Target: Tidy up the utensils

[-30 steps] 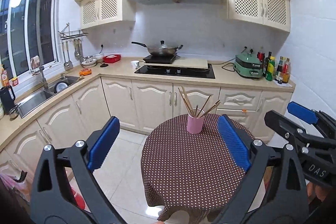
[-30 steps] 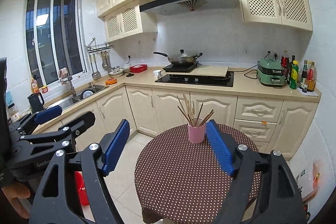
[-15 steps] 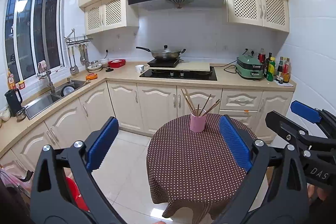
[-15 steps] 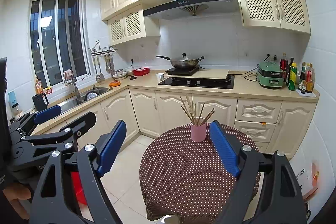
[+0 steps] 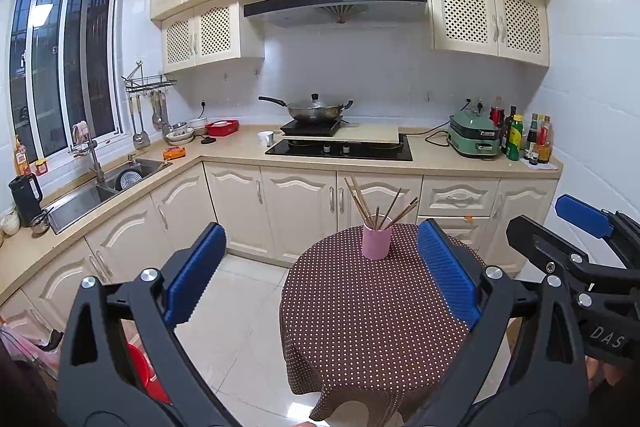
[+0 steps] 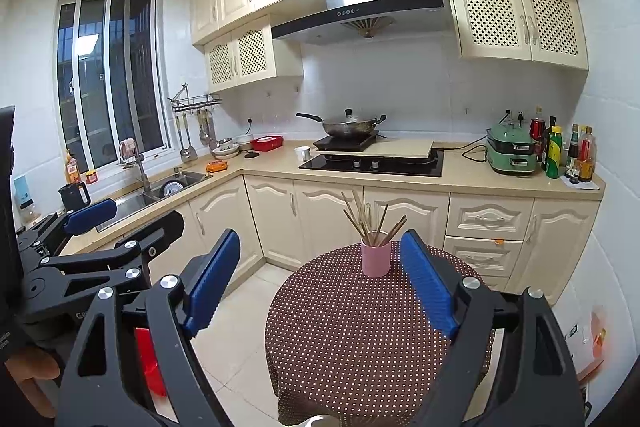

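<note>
both claws hang side by side above the near edge of the round counter (image 5: 360, 327) with its dotted cloth, the left claw (image 5: 320, 279) spread wide with nothing between its blue pads, the right claw (image 6: 320, 283) just as wide and empty, its jaws having just been opening a touch more. the pink cup (image 6: 376, 259) stands upright toward the far side of the counter, well apart from both claws, with the chopsticks (image 6: 366, 217) fanned out of its mouth at loose angles. i judge the work looks close to done or not yet begun. to tidy well, approach from above, close on one stick near its top, and steady the light cup, which could tip.
</note>
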The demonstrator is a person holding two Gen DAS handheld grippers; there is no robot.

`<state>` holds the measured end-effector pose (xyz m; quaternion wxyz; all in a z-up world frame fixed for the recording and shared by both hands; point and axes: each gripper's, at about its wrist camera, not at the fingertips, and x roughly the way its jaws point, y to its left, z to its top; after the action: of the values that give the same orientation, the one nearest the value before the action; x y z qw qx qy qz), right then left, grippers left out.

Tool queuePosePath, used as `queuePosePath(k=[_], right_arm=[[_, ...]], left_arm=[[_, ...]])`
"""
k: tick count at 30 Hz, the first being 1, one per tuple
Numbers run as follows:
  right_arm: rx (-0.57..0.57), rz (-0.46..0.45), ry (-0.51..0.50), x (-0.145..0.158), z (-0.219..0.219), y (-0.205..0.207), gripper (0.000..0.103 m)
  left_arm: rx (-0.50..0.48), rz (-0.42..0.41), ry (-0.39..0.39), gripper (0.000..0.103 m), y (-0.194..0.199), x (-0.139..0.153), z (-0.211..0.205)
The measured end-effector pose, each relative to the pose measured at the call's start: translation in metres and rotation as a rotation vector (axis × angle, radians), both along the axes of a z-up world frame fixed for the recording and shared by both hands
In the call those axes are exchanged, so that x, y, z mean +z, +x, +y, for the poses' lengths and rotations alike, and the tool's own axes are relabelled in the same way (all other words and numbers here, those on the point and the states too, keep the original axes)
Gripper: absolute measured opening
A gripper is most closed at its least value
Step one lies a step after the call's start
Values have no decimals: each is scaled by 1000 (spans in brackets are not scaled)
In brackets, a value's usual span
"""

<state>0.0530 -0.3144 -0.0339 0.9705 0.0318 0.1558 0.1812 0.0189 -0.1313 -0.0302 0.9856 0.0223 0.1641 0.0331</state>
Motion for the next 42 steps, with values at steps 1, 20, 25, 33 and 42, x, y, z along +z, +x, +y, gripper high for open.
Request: queuePosePath(k=[1,20,25,33,42], right_arm=[[1,1,0,0,0,0,79],[11,-5,-1,2,5,-3,80],[12,-6,-1,4,6,-3,80],[11,-5,-2,5,8,-3,81],[11,-7,-2,6,10,-2,81]], left_arm=[[1,-1,2,95,1,0,0],[23,-31,21,95,-3,3,4],[21,-39,19,95,-5,4,6],[22,-39,18,95,-5,5,6],[21,-42,16,95,-7,4,8]])
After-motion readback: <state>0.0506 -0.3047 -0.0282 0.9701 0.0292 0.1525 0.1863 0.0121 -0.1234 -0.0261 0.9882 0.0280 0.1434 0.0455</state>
